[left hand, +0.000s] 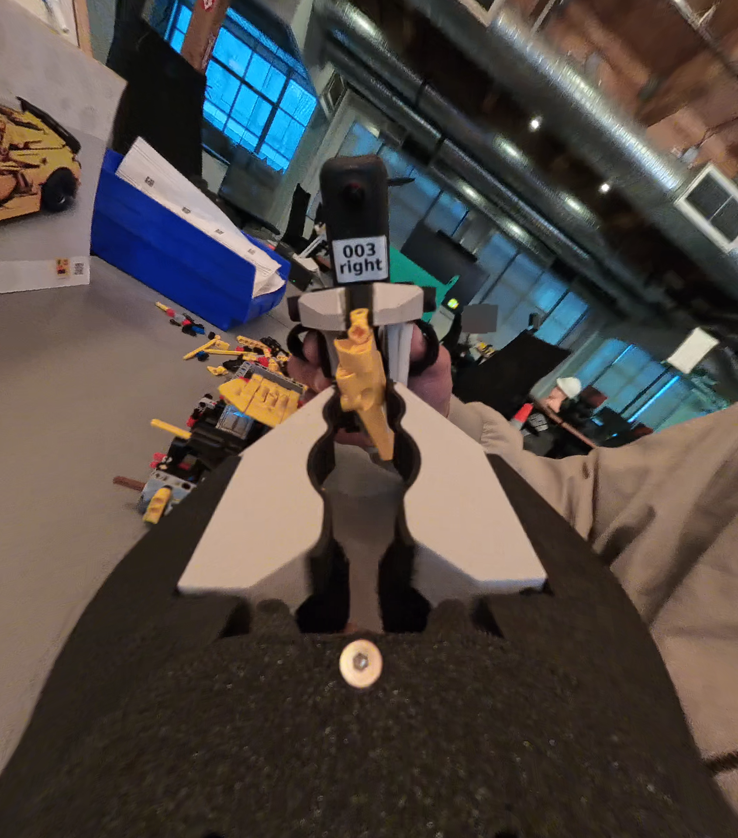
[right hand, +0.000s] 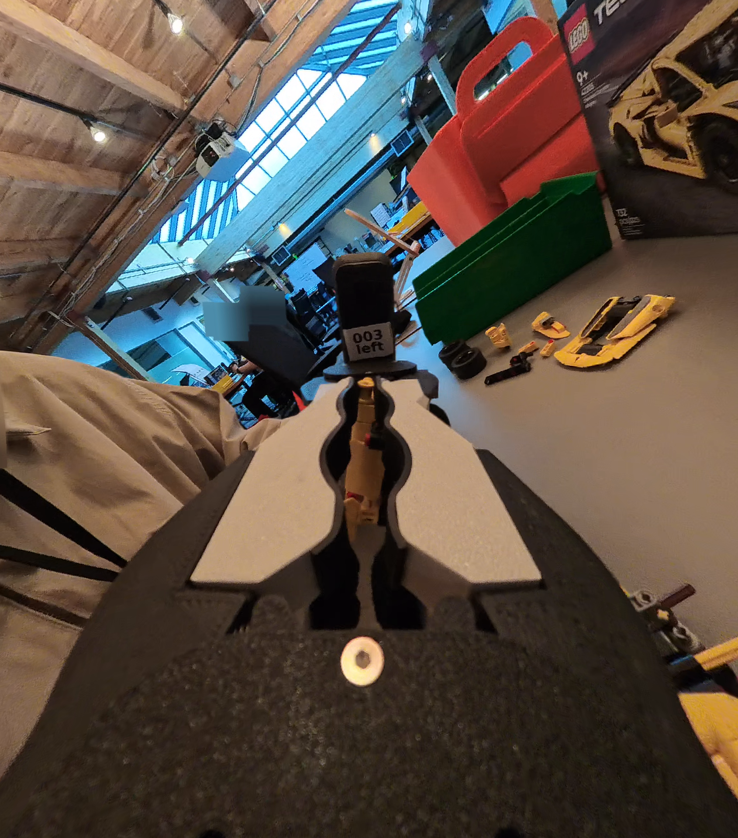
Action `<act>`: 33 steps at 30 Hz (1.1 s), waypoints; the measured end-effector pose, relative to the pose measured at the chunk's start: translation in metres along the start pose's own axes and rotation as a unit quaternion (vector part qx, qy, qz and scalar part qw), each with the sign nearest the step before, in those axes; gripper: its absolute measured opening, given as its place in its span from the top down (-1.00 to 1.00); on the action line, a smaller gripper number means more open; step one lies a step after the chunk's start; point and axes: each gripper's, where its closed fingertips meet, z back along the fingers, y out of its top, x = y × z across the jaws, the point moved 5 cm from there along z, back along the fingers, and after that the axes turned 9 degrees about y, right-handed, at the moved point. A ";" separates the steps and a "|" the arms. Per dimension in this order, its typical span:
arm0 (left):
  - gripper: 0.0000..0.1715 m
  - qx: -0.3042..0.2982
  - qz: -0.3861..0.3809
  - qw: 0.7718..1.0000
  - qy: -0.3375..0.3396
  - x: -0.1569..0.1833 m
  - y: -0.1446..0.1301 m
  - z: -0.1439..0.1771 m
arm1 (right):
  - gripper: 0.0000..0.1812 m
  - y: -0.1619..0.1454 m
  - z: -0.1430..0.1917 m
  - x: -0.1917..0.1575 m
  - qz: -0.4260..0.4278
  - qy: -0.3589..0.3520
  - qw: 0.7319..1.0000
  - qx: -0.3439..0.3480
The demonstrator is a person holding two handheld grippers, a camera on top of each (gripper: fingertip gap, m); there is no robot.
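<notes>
A long yellow brick-built piece (left hand: 363,385) is held in the air between my two grippers, which face each other tip to tip. My left gripper (left hand: 361,395) is shut on its near end. My right gripper (left hand: 360,335) shows beyond it in the left wrist view, held by a hand. In the right wrist view the same yellow piece (right hand: 363,458), with small red pins, lies lengthwise between the white fingers of my right gripper (right hand: 365,385), which is shut on it. The left gripper (right hand: 365,376) meets it at the far end.
On the grey table (left hand: 40,453) are a blue bin (left hand: 167,254) with white bags, a boxed-set carton (left hand: 8,158), a partly built black and yellow model (left hand: 231,421) and loose pieces (left hand: 231,349). The right wrist view shows a green bin (right hand: 512,263), red case (right hand: 508,127), yellow body panel (right hand: 612,331) and black tyres (right hand: 462,358).
</notes>
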 end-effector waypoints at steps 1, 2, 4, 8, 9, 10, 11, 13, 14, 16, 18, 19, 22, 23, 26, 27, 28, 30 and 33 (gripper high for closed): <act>0.81 -0.003 0.013 1.000 -0.001 -0.004 0.000 0.003 | 0.95 -0.001 0.001 0.002 0.005 -0.005 1.000 0.000; 0.81 -0.003 0.027 1.000 0.001 -0.009 0.000 0.006 | 0.96 -0.002 0.004 0.004 0.011 -0.014 1.000 0.001; 0.84 0.010 0.048 0.999 0.009 -0.017 0.001 0.015 | 0.95 -0.007 0.013 0.008 0.012 -0.035 0.999 -0.008; 0.85 -0.015 0.019 0.999 0.024 -0.012 -0.011 0.010 | 0.95 -0.015 0.012 0.008 0.001 -0.031 0.999 0.014; 0.85 -0.015 0.007 0.999 0.033 -0.011 -0.011 0.009 | 0.95 -0.015 0.012 0.008 -0.003 -0.030 0.999 0.014; 0.85 -0.020 -0.002 0.999 0.037 -0.010 -0.009 0.011 | 0.95 -0.014 0.013 0.007 -0.005 -0.030 1.000 0.006; 0.85 -0.028 -0.010 0.998 0.048 -0.011 -0.007 0.015 | 0.95 -0.015 0.014 0.008 -0.002 -0.042 0.999 -0.004; 0.85 -0.038 -0.046 0.995 0.075 -0.011 -0.003 0.026 | 0.90 -0.014 0.012 0.004 0.034 -0.063 0.997 -0.010; 0.85 -0.043 -0.061 0.993 0.095 -0.013 0.000 0.035 | 0.78 -0.010 0.012 0.001 0.057 -0.078 0.995 0.000; 0.85 -0.061 -0.105 0.977 0.177 -0.026 0.011 0.061 | 0.65 -0.006 0.016 -0.001 0.080 -0.103 0.991 0.009; 0.85 -0.119 -0.187 0.927 0.303 -0.057 0.033 0.105 | 0.63 -0.004 0.023 0.002 0.082 -0.129 0.988 0.015; 0.85 -0.169 -0.236 0.880 0.375 -0.079 0.047 0.133 | 0.65 -0.003 0.026 0.002 0.075 -0.130 0.988 0.020; 0.84 -0.353 -0.235 0.746 0.514 -0.152 0.080 0.213 | 0.73 0.000 0.028 0.000 0.020 -0.098 0.994 0.052; 0.84 -0.374 -0.232 0.711 0.549 -0.174 0.093 0.230 | 0.73 0.000 0.028 0.000 -0.001 -0.081 0.995 0.064; 0.84 -0.429 -0.155 0.691 0.562 -0.221 0.103 0.252 | 0.75 0.003 0.033 -0.002 -0.052 -0.041 0.993 0.097; 0.84 -0.433 -0.130 0.692 0.563 -0.233 0.103 0.254 | 0.76 0.005 0.036 -0.002 -0.055 -0.038 0.992 0.105; 0.84 -0.441 -0.106 0.693 0.561 -0.242 0.101 0.256 | 0.79 0.005 0.038 -0.002 -0.054 -0.041 0.992 0.106; 0.84 -0.440 -0.084 0.694 0.563 -0.254 0.099 0.257 | 0.80 0.006 0.042 -0.001 -0.036 -0.064 0.993 0.098; 0.84 -0.443 -0.066 0.699 0.558 -0.258 0.095 0.257 | 0.79 0.007 0.046 0.000 -0.007 -0.094 0.992 0.087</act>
